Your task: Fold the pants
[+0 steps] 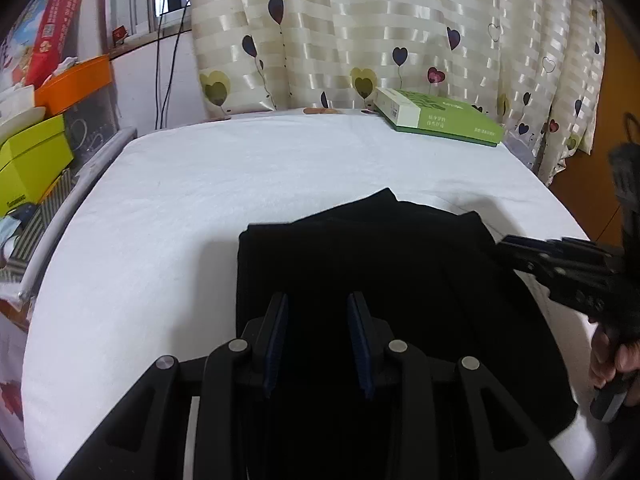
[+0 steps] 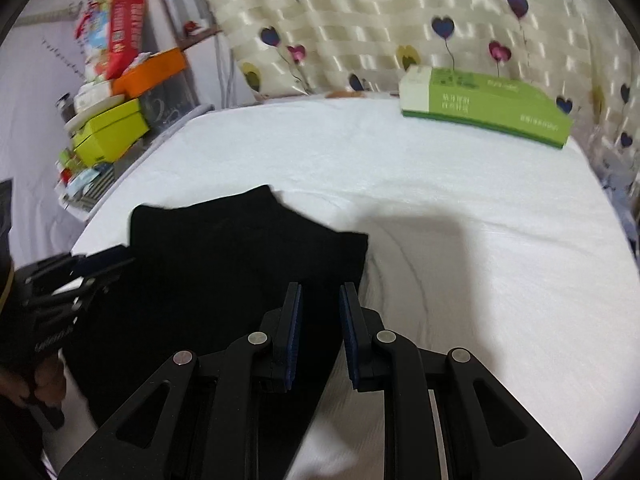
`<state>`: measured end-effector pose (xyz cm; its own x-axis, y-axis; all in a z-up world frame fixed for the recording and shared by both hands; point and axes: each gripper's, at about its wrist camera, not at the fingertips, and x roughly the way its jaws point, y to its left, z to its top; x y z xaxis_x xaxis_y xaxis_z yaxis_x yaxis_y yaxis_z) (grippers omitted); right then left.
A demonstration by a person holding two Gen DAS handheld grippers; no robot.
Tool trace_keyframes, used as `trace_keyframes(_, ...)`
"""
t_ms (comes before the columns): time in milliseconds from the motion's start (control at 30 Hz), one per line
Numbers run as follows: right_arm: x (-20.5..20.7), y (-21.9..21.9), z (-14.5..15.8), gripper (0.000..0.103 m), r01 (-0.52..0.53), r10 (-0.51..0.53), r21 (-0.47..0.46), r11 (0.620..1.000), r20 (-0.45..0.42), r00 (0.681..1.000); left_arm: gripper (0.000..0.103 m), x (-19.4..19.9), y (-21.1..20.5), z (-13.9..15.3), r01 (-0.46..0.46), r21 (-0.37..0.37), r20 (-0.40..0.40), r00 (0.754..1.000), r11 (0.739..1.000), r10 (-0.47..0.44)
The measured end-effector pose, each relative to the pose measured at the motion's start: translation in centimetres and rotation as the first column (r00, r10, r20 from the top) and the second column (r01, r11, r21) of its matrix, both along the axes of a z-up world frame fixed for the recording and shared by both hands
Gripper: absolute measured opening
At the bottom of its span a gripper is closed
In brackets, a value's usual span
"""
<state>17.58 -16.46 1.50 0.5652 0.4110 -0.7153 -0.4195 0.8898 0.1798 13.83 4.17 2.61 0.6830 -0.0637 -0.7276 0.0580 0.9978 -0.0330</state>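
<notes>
The black pants (image 1: 360, 280) lie folded into a compact stack on the white-covered tabletop (image 1: 180, 208), towards its near edge. The left hand-held gripper (image 1: 318, 304) hovers over the near left part of the stack, jaws parted with a clear gap, gripping nothing. The right hand-held gripper (image 2: 320, 296) sits over the stack's right edge, jaws likewise apart and empty; whether its fingers touch the cloth cannot be told. A green box (image 1: 436, 118) lies at the far right of the tabletop, well apart from the pants, in front of a heart-patterned curtain (image 1: 380, 28). Stacked boxes (image 1: 36, 152) stand to the left, off the tabletop.
</notes>
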Motion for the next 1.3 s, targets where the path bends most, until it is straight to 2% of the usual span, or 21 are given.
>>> trace_keyframes(300,-7.3,1.4,1.7,0.020,-0.078,0.080,-0.031,0.997,0.071,0.994,0.033,-6.0,-0.7,1.6,0.004,-0.061,0.040,0.999,0.998,-0.002)
trace_keyframes(600,-12.0,2.2,0.6,0.022,-0.115,0.116,-0.018,0.993,0.060,0.991,0.033,-10.1,-1.9,1.0,-0.002,-0.041,0.058,0.998,0.999,0.004)
trace_keyframes(733,-12.1,2.4,-0.7,0.023,-0.117,0.118,-0.033,0.993,0.036,0.992,0.033,-10.1,-1.8,0.0,-0.013,-0.043,0.041,0.999,0.999,0.015)
trace_keyframes(867,-12.1,2.5,-1.1,0.024,-0.116,0.118,-0.031,0.993,0.052,0.992,0.033,-10.2,-1.9,-0.6,-0.011,-0.029,0.050,0.999,1.000,0.013)
trace_keyframes(1033,-12.1,2.2,-1.2,0.024,-0.117,0.117,-0.010,0.993,0.044,0.992,0.033,-10.4,-2.2,-0.6,-0.035,-0.029,0.058,0.998,0.999,0.037)
trace_keyframes(1200,-12.3,2.3,-1.0,0.024,-0.122,0.124,-0.032,0.992,0.041,0.991,0.033,-10.8,-2.3,-0.2,-0.062,-0.034,0.051,0.997,0.997,0.064)
trace_keyframes(1300,-12.8,1.6,-0.5,0.024,-0.097,0.097,0.016,0.995,0.040,0.995,0.033,-11.5,-2.4,0.1,-0.070,-0.041,0.049,0.996,0.997,0.072)
